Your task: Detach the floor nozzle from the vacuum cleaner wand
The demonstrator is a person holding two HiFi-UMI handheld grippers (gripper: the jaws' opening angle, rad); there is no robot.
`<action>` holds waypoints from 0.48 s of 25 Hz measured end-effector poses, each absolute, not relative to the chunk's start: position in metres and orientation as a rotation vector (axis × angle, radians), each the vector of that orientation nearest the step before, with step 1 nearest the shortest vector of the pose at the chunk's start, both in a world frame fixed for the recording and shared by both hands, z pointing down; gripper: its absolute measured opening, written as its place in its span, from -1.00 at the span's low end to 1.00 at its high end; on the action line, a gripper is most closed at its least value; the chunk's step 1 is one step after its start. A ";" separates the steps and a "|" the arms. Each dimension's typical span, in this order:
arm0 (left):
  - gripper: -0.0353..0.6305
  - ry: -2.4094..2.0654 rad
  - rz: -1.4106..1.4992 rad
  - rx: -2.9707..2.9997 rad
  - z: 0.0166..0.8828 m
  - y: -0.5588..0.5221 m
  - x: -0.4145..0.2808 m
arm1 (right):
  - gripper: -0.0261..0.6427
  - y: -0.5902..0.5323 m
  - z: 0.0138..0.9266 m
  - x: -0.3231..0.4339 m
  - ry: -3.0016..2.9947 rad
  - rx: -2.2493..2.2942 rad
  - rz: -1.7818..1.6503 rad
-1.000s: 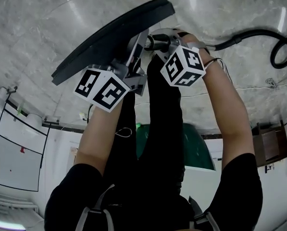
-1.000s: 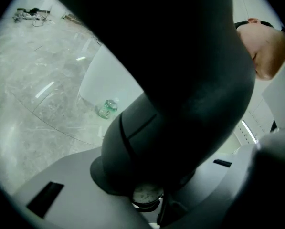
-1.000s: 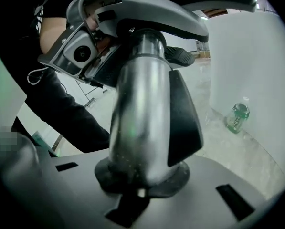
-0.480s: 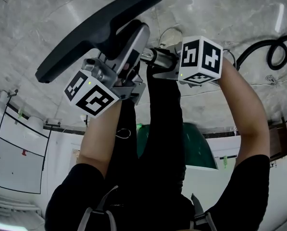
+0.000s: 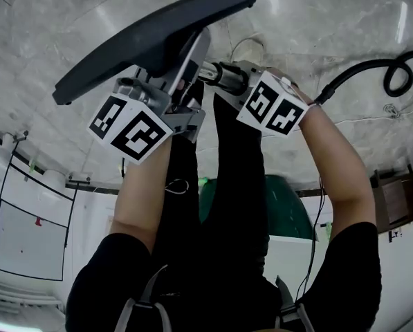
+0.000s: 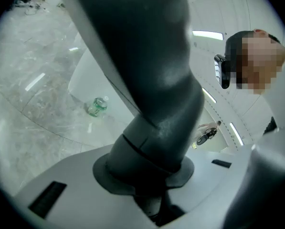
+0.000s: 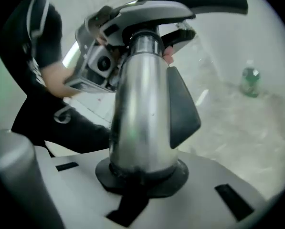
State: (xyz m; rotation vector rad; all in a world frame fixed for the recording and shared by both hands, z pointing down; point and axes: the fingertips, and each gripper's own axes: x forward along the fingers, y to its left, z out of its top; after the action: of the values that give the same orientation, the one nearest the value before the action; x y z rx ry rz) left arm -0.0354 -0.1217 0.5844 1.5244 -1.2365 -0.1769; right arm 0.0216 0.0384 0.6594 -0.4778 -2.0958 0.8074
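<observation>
The dark, wide floor nozzle (image 5: 151, 40) is lifted off the marble floor and tilted, its right end higher. My left gripper (image 5: 182, 92) is shut on the nozzle's dark neck (image 6: 152, 128), which fills the left gripper view. The silver wand (image 5: 223, 75) meets the neck from the right. My right gripper (image 5: 228, 80) grips the wand (image 7: 140, 109) just below its dark latch tab (image 7: 180, 104), and its jaws are closing tighter on the tube. The joint between wand and nozzle (image 7: 147, 18) looks still together.
A black hose (image 5: 372, 68) coils on the floor at the right. A green bottle (image 6: 98, 106) stands on the floor, also seen as a bottle (image 7: 249, 81) in the right gripper view. The person's dark legs (image 5: 220, 206) hang below the grippers, with a green container (image 5: 282, 209) beside them.
The nozzle has been raised and tilted a little more. The right gripper has rolled about the wand, its marker cube showing different faces. The left gripper has barely shifted lately.
</observation>
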 end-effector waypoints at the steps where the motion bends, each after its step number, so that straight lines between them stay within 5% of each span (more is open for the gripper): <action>1: -0.58 -1.212 -0.196 1.523 0.582 -0.122 -0.033 | -0.76 0.049 0.644 0.026 -2.043 -0.675 0.961; 6: -0.59 -1.076 -0.269 1.581 0.558 -0.123 -0.020 | -0.76 0.063 0.583 0.043 -1.870 -1.108 1.344; 12: -0.58 -1.184 -0.151 1.457 0.592 -0.116 -0.037 | -0.76 0.018 0.682 0.033 -2.087 -0.079 0.532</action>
State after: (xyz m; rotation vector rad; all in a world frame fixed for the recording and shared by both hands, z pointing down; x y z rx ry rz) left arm -0.0374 -0.1162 0.5924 1.4570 -1.1839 -0.1513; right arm 0.0332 0.0180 0.6819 -0.0789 -2.0872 0.5318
